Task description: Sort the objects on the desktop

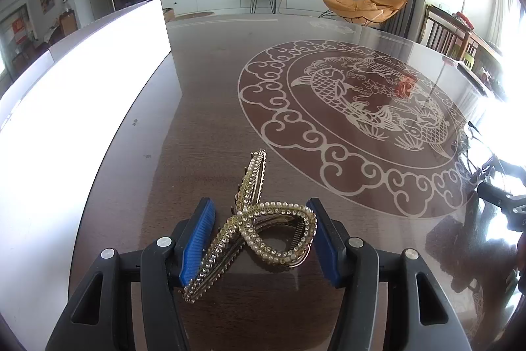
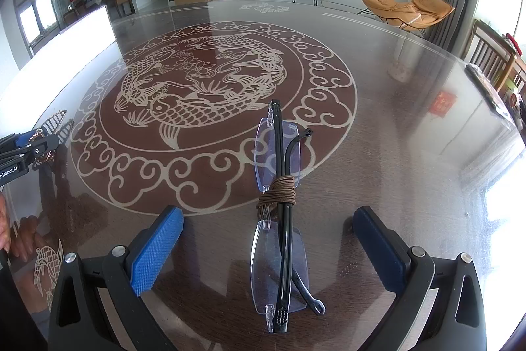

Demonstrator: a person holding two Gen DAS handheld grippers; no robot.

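Observation:
In the left wrist view my left gripper (image 1: pixel 261 219) is closed on a gold rhinestone hair claw clip (image 1: pixel 263 229); both blue pads touch its looped handles, and its toothed end points away over the glass table (image 1: pixel 210 127). In the right wrist view my right gripper (image 2: pixel 268 239) is open, its blue pads wide on either side of folded rimless glasses (image 2: pixel 279 219) with black arms and a brown cord wound around the middle. The glasses lie flat on the table between the fingers, untouched. The left gripper with the clip (image 2: pixel 36 143) shows at the far left.
The glass table has a round fish pattern (image 2: pixel 203 87) in its middle. A bright white box (image 1: pixel 65 94) stands along the table's left side. A dark flat object (image 2: pixel 490 91) lies at the far right edge. Chairs and living-room furniture stand beyond.

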